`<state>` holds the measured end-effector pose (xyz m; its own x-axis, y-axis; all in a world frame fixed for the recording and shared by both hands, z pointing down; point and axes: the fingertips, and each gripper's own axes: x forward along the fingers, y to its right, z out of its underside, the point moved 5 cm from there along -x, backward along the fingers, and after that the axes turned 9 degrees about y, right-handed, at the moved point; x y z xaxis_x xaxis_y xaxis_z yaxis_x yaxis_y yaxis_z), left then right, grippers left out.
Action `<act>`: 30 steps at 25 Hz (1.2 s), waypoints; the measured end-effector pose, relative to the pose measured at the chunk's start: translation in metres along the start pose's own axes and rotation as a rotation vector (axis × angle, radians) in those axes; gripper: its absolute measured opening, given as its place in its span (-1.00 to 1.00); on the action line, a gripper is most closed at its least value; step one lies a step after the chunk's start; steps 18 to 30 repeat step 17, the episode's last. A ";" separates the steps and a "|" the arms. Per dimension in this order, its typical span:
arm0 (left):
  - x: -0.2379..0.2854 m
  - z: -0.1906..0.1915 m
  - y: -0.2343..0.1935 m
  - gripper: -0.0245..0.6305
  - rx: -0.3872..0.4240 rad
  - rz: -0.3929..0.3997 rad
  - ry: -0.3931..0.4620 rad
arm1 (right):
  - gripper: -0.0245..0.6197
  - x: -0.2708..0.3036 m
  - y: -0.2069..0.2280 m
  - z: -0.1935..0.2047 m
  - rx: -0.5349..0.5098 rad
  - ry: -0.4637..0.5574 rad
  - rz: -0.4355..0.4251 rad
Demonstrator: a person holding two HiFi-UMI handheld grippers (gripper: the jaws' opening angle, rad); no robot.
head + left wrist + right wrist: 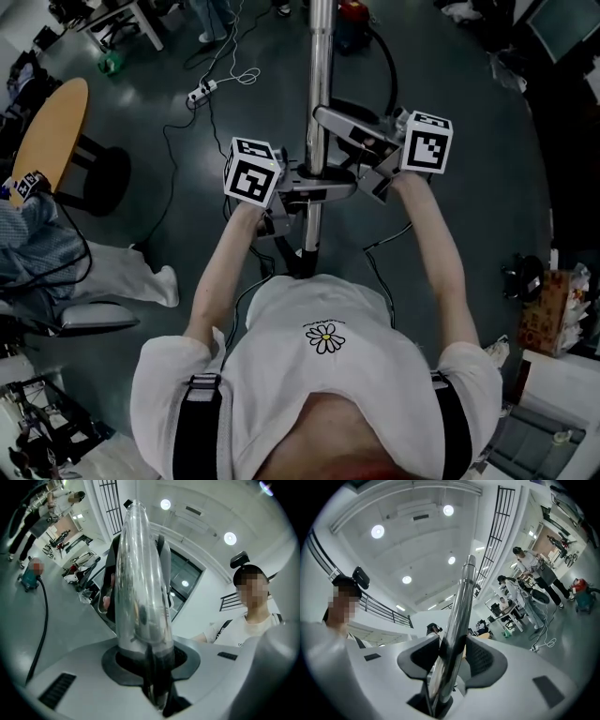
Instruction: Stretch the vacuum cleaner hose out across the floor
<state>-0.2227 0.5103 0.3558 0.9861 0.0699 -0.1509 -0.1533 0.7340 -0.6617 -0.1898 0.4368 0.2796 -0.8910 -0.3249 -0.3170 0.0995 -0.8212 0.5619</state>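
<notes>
Left tool [314, 192] clamped on the chrome tube [322, 56] near its dark lower end, right tool [328, 120] gripped it higher up, black hose [390, 64] curved over the floor [469, 169] behind, its far end cut off at the top edge

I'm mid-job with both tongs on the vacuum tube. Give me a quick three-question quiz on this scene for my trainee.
1. True or false: the left tongs and the right tongs are both shut on the chrome tube.
2. In the head view, which tongs grip the tube higher in the picture? A) left B) right
3. Fill in: in the head view, the white power strip lies on the floor to the ___ of the tube.
Key: 1 true; 2 B; 3 left.
</notes>
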 end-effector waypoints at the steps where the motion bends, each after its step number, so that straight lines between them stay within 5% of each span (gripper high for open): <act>1: 0.000 -0.001 0.000 -0.64 -0.004 0.007 0.000 | -0.37 0.000 -0.001 0.000 -0.015 -0.005 0.004; 30: 0.004 -0.001 0.006 -0.69 0.014 0.039 -0.007 | -0.37 -0.003 -0.013 -0.001 -0.081 -0.017 0.012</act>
